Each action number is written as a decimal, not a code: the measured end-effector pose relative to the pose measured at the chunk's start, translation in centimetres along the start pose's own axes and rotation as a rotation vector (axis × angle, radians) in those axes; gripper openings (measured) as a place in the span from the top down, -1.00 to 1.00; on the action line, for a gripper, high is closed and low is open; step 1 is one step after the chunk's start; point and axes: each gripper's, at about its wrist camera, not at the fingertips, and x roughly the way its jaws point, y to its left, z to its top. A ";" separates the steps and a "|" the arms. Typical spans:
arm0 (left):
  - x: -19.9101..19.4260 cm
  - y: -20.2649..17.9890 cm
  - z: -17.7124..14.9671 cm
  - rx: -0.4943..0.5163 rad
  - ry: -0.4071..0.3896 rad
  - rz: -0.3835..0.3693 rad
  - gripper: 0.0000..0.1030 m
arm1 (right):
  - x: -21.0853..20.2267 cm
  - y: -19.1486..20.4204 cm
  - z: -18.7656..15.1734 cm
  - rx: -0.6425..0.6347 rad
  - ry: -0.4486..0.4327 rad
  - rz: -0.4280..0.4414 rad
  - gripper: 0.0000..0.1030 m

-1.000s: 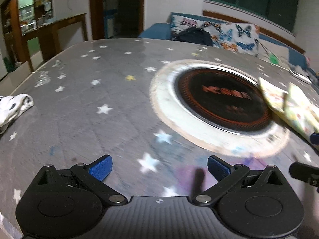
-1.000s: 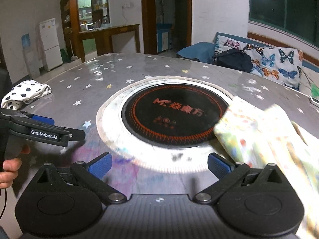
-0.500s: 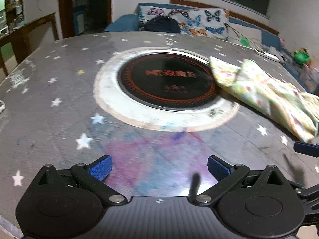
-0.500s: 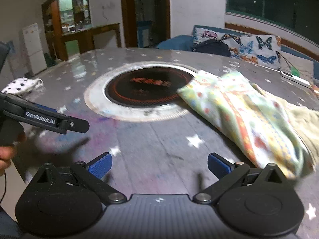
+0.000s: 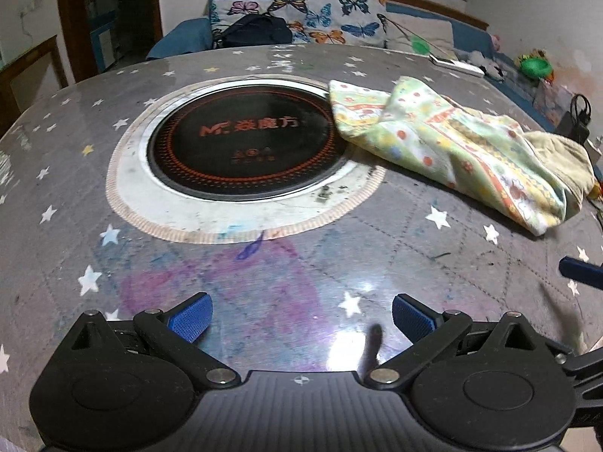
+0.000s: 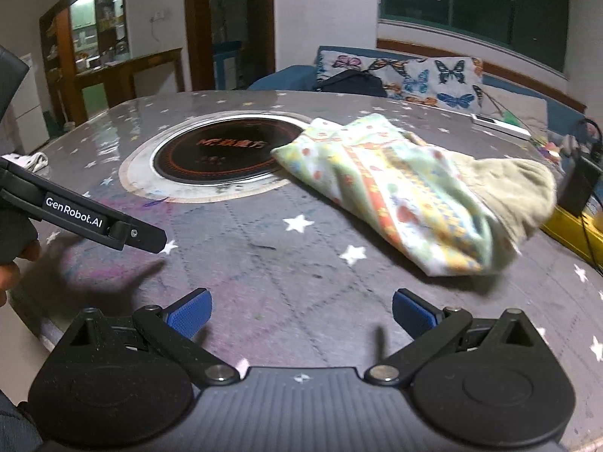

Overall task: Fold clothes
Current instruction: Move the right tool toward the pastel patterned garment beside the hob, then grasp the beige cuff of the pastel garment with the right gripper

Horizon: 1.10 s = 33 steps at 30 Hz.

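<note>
A crumpled light-green printed garment (image 5: 452, 143) lies on the right side of the round table, one corner over the black cooktop; it also shows in the right wrist view (image 6: 395, 184). A khaki cloth (image 6: 508, 188) lies against its far right end. My left gripper (image 5: 299, 314) is open and empty over the near table, left of the garment. My right gripper (image 6: 299, 312) is open and empty, just short of the garment's near edge. The left gripper shows from the side in the right wrist view (image 6: 86, 218).
A round black cooktop (image 5: 245, 143) sits in the middle of the star-patterned table (image 5: 264, 271). A polka-dot cloth (image 6: 32, 160) lies at the far left edge. A yellow box (image 6: 576, 229) and black cables stand at the right. A sofa with butterfly cushions (image 5: 320, 19) is behind.
Both grippers have swung to the right, bringing the printed garment further into view and closer. Both stay open and empty. The garment has not moved.
</note>
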 end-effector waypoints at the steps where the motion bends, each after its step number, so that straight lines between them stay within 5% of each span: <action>1: 0.1 -0.2 0.1 0.008 0.004 0.000 -1.00 | -0.1 -0.2 0.0 0.004 -0.004 -0.004 -1.00; 25: 1.3 -3.4 2.2 0.098 0.037 -0.002 -1.00 | -1.6 -4.0 1.6 0.078 -0.096 -0.059 -0.66; 33: 1.6 -3.0 2.0 0.086 0.044 0.011 -1.00 | -1.6 -6.7 3.5 0.098 -0.169 -0.153 -0.49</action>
